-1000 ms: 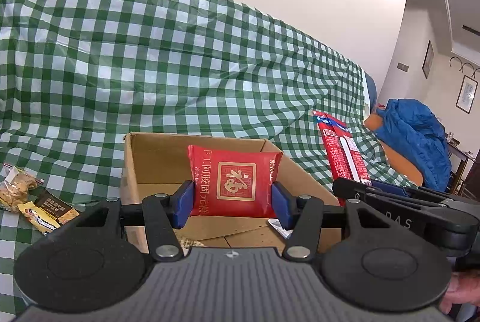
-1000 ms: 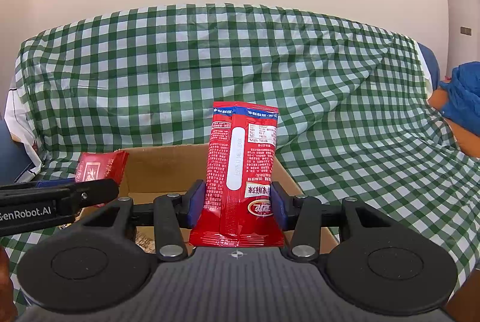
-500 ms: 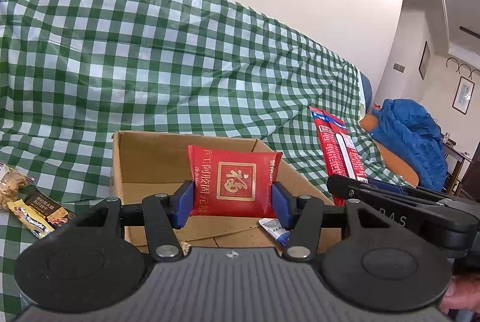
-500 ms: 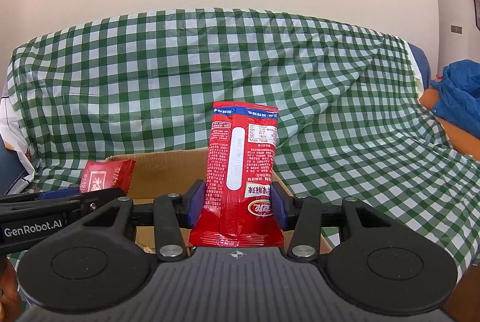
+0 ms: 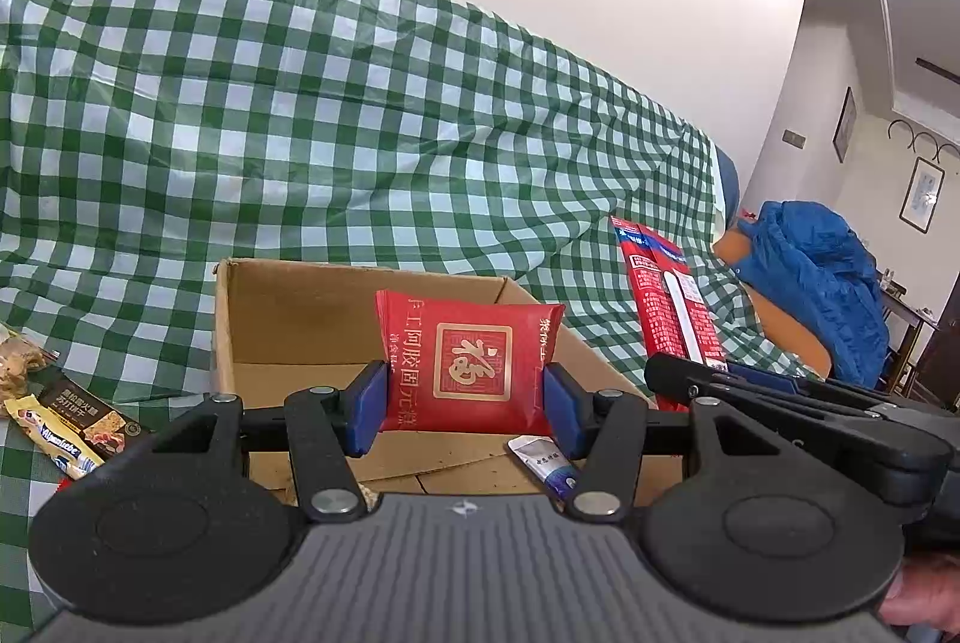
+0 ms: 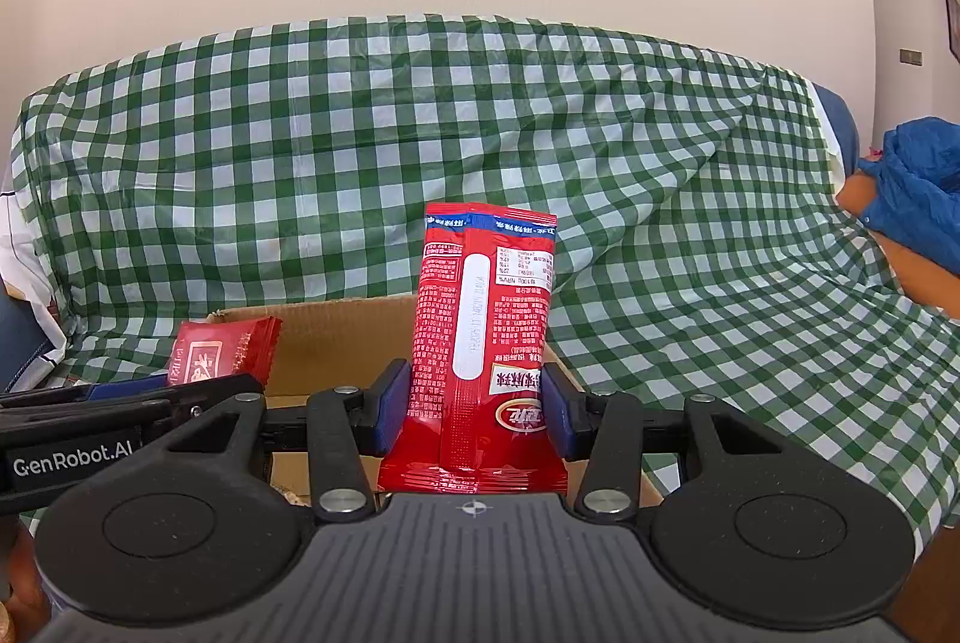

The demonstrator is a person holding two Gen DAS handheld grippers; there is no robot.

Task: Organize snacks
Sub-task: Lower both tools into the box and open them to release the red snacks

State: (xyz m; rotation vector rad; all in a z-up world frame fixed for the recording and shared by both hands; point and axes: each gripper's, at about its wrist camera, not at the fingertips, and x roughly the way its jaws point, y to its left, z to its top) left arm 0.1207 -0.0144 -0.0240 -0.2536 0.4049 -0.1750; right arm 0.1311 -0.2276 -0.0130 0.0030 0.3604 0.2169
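Snacks sat clamped in both grippers: your left gripper (image 5: 465, 406) held the square red packet (image 5: 471, 367), your right gripper (image 6: 477, 418) the tall pouch (image 6: 483, 319), each just above the box (image 5: 288, 313) ahead, probably for dropping in.

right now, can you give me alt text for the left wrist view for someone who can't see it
The left tool grips a square red snack packet above an open cardboard box on a green checked cloth. At right, the right tool holds a tall red packet; loose snacks lie at left.
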